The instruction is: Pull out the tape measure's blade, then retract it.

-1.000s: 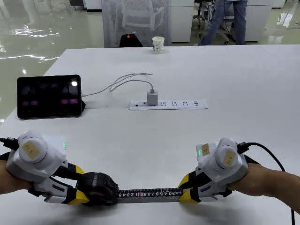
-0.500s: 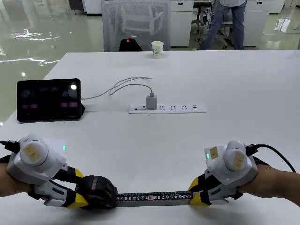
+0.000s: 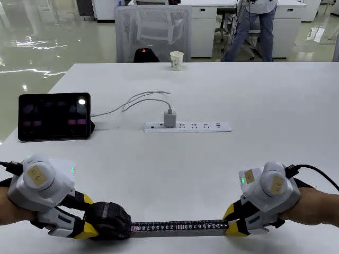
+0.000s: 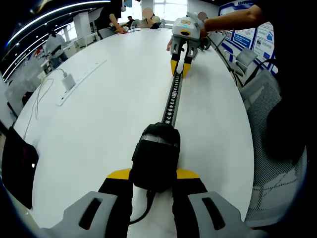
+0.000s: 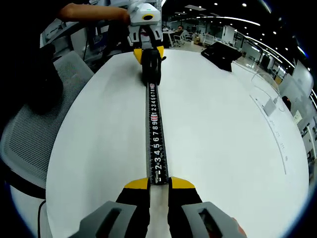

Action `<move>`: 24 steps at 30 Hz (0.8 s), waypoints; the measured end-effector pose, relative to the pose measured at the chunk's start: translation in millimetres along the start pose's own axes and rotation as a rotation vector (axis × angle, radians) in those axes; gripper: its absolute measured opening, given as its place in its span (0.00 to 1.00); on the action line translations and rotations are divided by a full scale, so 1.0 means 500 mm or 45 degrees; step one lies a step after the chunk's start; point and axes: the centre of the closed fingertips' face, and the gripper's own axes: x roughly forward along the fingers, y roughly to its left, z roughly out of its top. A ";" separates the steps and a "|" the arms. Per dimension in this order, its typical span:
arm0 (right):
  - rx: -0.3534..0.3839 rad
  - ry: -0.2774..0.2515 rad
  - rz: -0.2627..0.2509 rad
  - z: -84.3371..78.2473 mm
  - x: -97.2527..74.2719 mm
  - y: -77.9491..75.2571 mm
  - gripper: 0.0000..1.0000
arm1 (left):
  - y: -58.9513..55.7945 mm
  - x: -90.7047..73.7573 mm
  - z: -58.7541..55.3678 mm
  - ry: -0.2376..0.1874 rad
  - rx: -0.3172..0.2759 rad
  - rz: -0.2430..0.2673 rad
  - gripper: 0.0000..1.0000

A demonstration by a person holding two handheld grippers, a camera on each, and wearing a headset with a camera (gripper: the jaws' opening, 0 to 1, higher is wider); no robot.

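A black tape measure case [image 3: 108,219] sits near the table's front edge, with my left gripper [image 3: 91,219] shut on it; in the left gripper view the case [image 4: 156,156] fills the space between the yellow-tipped jaws. The dark numbered blade [image 3: 177,227] runs right from the case, flat along the table, to my right gripper [image 3: 231,222], which is shut on the blade's end. In the right gripper view the blade [image 5: 156,139] stretches from my right gripper [image 5: 159,183] to the case [image 5: 151,67] and the left gripper [image 5: 148,54] beyond.
A dark tablet [image 3: 54,116] stands at the left. A white power strip [image 3: 186,126] with a plugged charger [image 3: 170,118] and cable lies mid-table. A paper cup [image 3: 177,60] is at the far edge, a mesh chair [image 3: 152,33] and a standing person [image 3: 254,26] behind.
My right gripper has moved further right with the blade's end, so more blade is out of the case. The left gripper and case have held their place.
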 end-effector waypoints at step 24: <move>0.004 0.072 -0.006 -0.025 -0.015 -0.003 0.11 | 0.004 0.004 -0.003 0.044 0.016 0.016 0.25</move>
